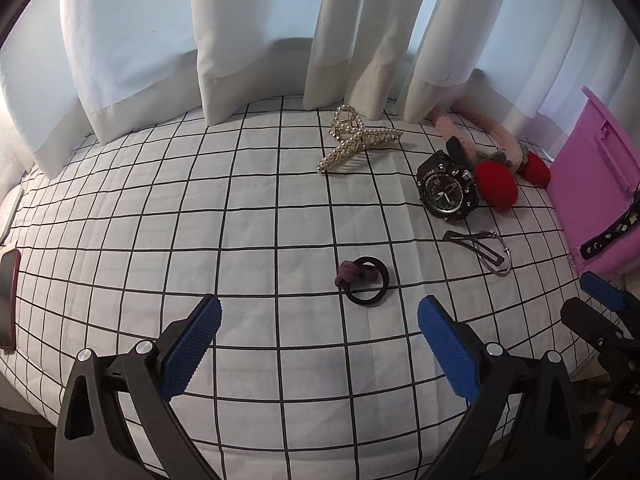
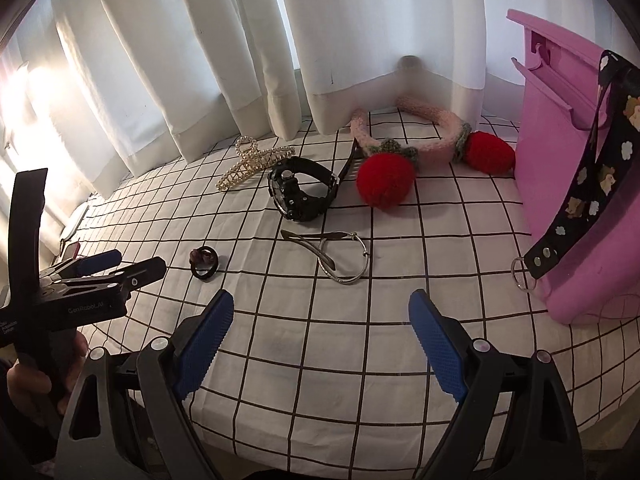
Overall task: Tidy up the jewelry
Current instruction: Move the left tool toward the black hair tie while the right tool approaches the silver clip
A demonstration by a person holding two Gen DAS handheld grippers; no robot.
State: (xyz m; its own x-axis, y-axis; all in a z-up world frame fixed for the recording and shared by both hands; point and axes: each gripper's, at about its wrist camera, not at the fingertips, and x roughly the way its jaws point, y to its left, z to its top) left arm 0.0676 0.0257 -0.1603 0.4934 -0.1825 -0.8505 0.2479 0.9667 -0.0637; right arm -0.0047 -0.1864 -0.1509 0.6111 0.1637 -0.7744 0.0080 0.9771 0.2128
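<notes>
Both grippers (image 1: 318,344) (image 2: 320,340) gape over checked cloth (image 2: 320,380); nothing blocks the bangle (image 2: 340,258).

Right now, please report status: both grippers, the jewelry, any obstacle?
Left gripper open, empty. Right gripper open, empty. Watch, bracelet, pearl clip loose on cloth; pink box open. Nothing blocking.

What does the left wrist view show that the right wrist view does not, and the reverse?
Only the left wrist view shows the watch face-on with its dial readable, and a phone lying at the left edge. Only the right wrist view shows the patterned black strap draped over the pink box with its metal ring hanging, and the sunlit window area at left. Both share the grid-patterned cloth, pearl hair claw, black hair tie, silver bracelet, pom-pom headband and white curtains. Both grippers stand open and empty.
</notes>
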